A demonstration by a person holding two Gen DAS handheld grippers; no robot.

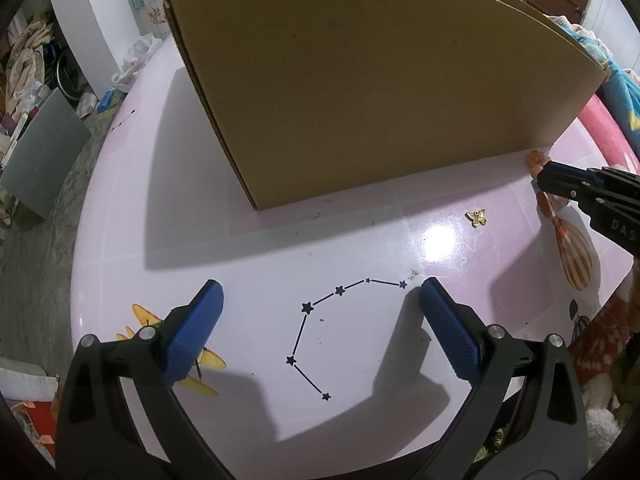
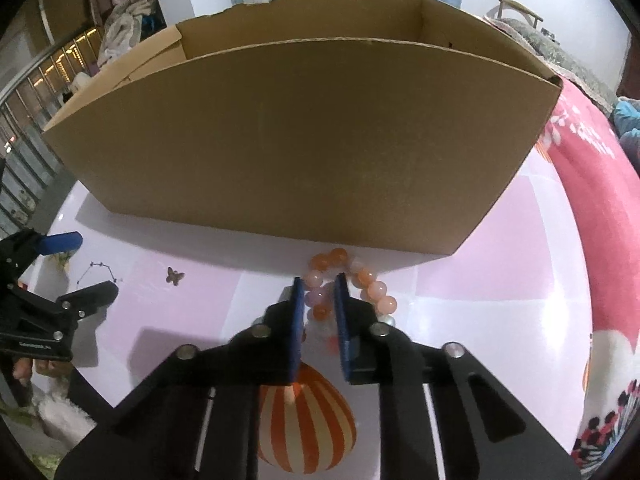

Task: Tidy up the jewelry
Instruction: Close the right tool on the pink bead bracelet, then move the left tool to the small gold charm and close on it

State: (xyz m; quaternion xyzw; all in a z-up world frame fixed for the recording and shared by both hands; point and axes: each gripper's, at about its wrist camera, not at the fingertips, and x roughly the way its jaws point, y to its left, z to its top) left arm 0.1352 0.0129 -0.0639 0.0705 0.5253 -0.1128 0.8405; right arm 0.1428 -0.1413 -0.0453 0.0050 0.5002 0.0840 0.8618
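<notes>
Straddling one side of the bead bracelet [image 2: 352, 288], the right gripper [image 2: 320, 300] had its blue pads [image 2: 297, 320] drawn in narrow on either side of a few beads; whether they actually pinched the beads could not be told. The bracelet, orange and pale pink, lay on the table [image 2: 500, 280] close against the foot of the cardboard box [image 2: 304, 144]. A striped balloon print [image 2: 304, 432] showed beneath that gripper.

The left gripper [image 1: 320, 292] hovered over the table with jaws released wide, nothing between its pads [image 1: 196, 328], above a printed line of stars [image 1: 308, 332]. A small gold butterfly charm [image 1: 476, 217] rested on the table between the two grippers, well apart from the bracelet and near the box's front wall. Pink bedding [image 2: 592, 208] lay beyond the table's right edge.
</notes>
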